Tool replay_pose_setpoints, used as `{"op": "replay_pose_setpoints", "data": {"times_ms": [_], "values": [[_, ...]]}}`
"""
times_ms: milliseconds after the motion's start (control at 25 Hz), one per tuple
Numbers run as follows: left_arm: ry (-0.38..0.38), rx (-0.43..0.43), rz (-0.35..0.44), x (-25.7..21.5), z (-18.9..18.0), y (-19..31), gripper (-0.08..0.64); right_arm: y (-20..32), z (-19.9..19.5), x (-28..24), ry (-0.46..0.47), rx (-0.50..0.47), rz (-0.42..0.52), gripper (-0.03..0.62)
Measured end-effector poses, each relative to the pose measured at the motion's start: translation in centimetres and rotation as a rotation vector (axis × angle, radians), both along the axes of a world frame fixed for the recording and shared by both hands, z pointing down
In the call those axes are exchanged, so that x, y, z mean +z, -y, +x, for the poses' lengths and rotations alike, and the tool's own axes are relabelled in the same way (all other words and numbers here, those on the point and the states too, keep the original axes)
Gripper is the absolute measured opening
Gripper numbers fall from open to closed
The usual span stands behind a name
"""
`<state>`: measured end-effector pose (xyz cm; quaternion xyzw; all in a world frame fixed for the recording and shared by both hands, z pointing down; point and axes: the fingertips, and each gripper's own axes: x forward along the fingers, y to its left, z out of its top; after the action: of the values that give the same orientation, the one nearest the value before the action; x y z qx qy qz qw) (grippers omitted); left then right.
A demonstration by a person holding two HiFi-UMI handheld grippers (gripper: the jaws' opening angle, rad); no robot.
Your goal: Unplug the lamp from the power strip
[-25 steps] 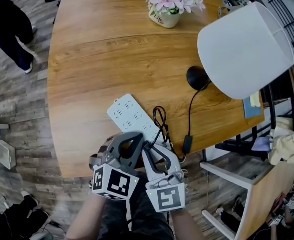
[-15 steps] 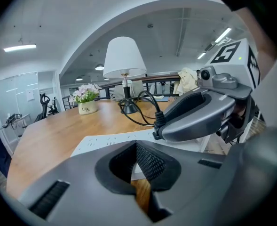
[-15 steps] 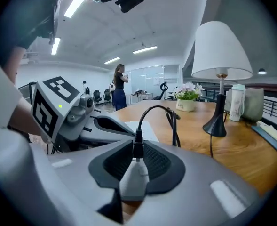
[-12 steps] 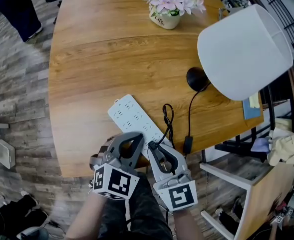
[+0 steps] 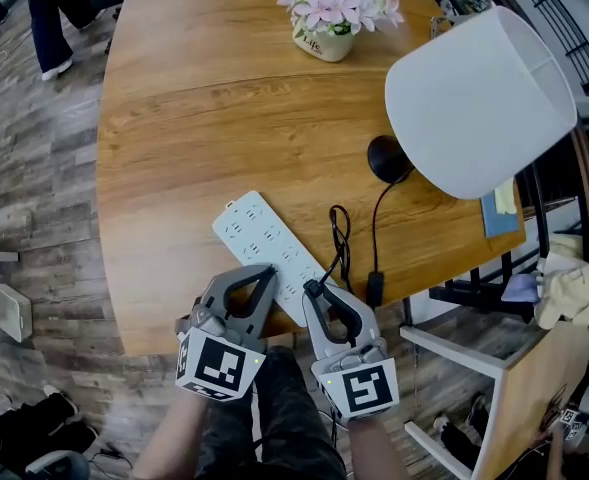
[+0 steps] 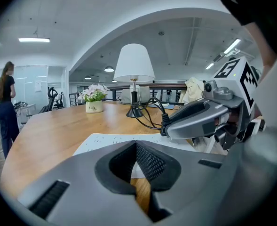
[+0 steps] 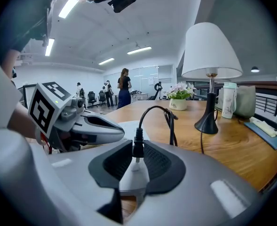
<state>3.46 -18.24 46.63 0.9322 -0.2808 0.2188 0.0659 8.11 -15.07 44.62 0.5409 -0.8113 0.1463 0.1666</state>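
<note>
The white power strip [image 5: 259,233] lies slantwise on the wooden table [image 5: 194,118], near its front edge. My left gripper [image 5: 264,271] is shut, and its tips sit at the strip's near part. My right gripper [image 5: 314,290] is shut on the lamp's black plug [image 7: 138,148] just above the strip's near end. Its jaws have just been opening a little, and the plug is still between the pads. The black cord [image 5: 340,236] loops up from the plug and runs to the lamp's base [image 5: 387,158], under the white shade [image 5: 479,98].
A flower pot [image 5: 324,38] stands at the table's far edge. The cord's inline switch [image 5: 374,288] hangs at the table's right front edge. A shelf with cloth [image 5: 569,288] stands to the right. A person [image 5: 54,8] stands on the floor at the far left.
My right gripper has shifted to the right, away from the left one, and rolled. The cord loop moved right with it. The left gripper stayed at the strip.
</note>
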Motion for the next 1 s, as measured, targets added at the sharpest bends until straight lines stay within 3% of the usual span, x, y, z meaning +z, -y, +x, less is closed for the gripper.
{"op": "replay_pose_setpoints", "data": {"times_ms": [240,1000], "values": [[-0.047,-0.023,-0.016,-0.8,-0.4,-0.1,-0.005,0.1,0.6,0.0,-0.015,0.002,0.007,0.083],[-0.089,-0.059,-0.029,-1.5,0.3,0.1,-0.005,0.5,4.8,0.2,-0.058,0.109,-0.001,0.084]]}}
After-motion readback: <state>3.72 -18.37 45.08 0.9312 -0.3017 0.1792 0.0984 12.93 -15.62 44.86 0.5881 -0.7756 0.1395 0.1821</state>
